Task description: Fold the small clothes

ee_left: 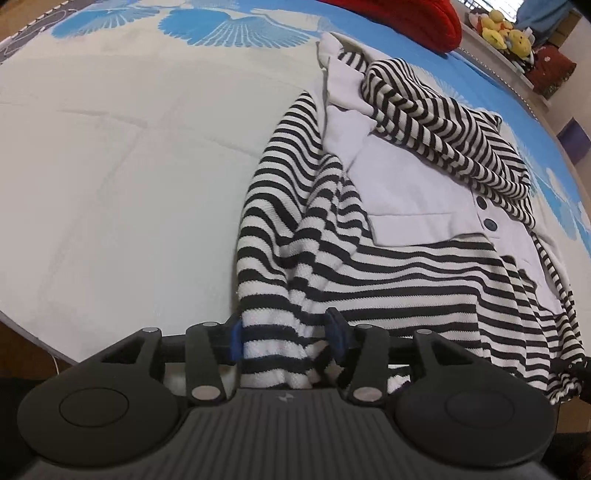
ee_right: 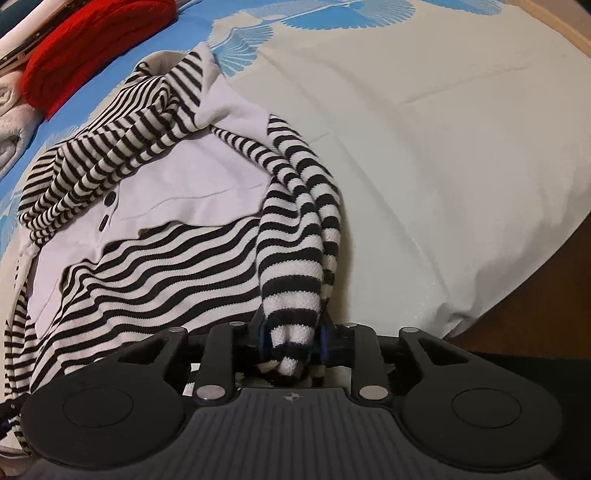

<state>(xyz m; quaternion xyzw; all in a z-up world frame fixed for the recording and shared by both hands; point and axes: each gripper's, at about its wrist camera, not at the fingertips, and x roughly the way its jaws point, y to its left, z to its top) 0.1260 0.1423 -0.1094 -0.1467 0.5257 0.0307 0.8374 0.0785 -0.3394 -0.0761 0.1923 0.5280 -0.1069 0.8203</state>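
A black-and-white striped top [ee_left: 388, 258] with a plain pale panel [ee_left: 399, 184] and two dark buttons [ee_left: 489, 224] lies crumpled on a bed cover [ee_left: 129, 166] that is cream at the near side and blue with a fan pattern at the far side. In the left wrist view the garment fills the right half of the scene, and its near left corner runs down between the fingers of the left gripper [ee_left: 286, 338]. The blue pads [ee_left: 235, 341] stand a fair way apart with a thick bunch of striped cloth filling the gap; the left pad touches the cloth, but whether the right one presses on it is hard to tell, so the grip looks loose at best. In the right wrist view the same top [ee_right: 155, 258] spreads over the left half, and a rolled striped fold [ee_right: 295, 221] hangs from the middle down into the right gripper [ee_right: 293, 343]. Its fingers are set close, and the fold is pinched between the blue pads, with the end poking out below them. Beyond the garment, at the far edge of the bed, sits a red pillow [ee_left: 417, 22], and past it a few yellow soft toys [ee_left: 498, 29] on a ledge. To the right of the bed in the right wrist view, brown floor [ee_right: 535, 314] shows.
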